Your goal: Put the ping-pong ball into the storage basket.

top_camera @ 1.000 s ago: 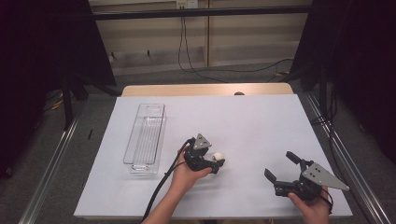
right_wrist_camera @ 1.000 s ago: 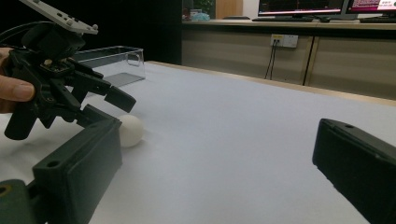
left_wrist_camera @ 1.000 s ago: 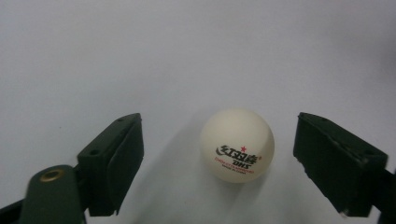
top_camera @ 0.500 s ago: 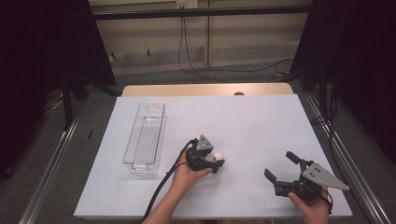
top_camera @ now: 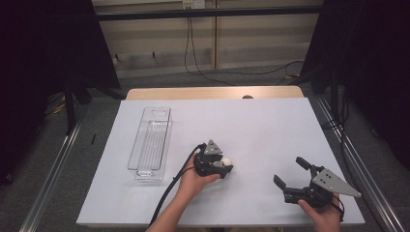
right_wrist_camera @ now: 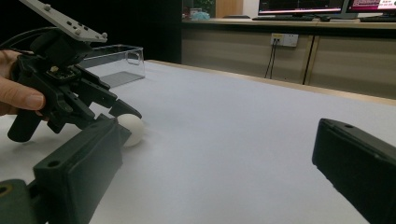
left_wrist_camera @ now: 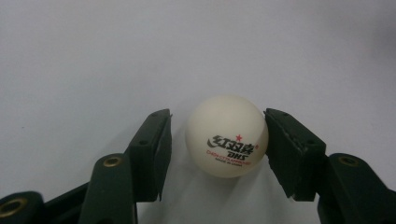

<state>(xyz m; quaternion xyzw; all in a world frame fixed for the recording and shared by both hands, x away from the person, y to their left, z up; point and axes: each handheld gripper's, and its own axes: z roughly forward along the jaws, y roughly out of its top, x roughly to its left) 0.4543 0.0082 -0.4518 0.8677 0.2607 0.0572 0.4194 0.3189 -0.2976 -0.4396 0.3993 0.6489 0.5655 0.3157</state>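
A white table-tennis ball (left_wrist_camera: 227,136) with printed lettering rests on the white table sheet (top_camera: 261,130). My left gripper (left_wrist_camera: 217,114) lies low around it and its jaws have just been closing. The right pad (left_wrist_camera: 289,149) touches the ball, while a thin gap remains at the left pad (left_wrist_camera: 156,149). From above, the ball (top_camera: 226,161) sits at the tip of the left gripper (top_camera: 227,167) near the table's middle front. My right gripper (top_camera: 287,170) hovers open at the front right with nothing between its jaws. From its own view (right_wrist_camera: 217,130) it faces the ball (right_wrist_camera: 130,129) and the left gripper (right_wrist_camera: 122,114).
A clear plastic tray (top_camera: 151,140) stands lengthwise left of the left hand, also seen as the clear tray (right_wrist_camera: 116,53) in the right gripper view. The left gripper's black cable (top_camera: 167,193) trails toward the front edge. Metal rails run along both table sides.
The left gripper's jaws have narrowed around the ball. Both hands and the ball have stayed where they were.
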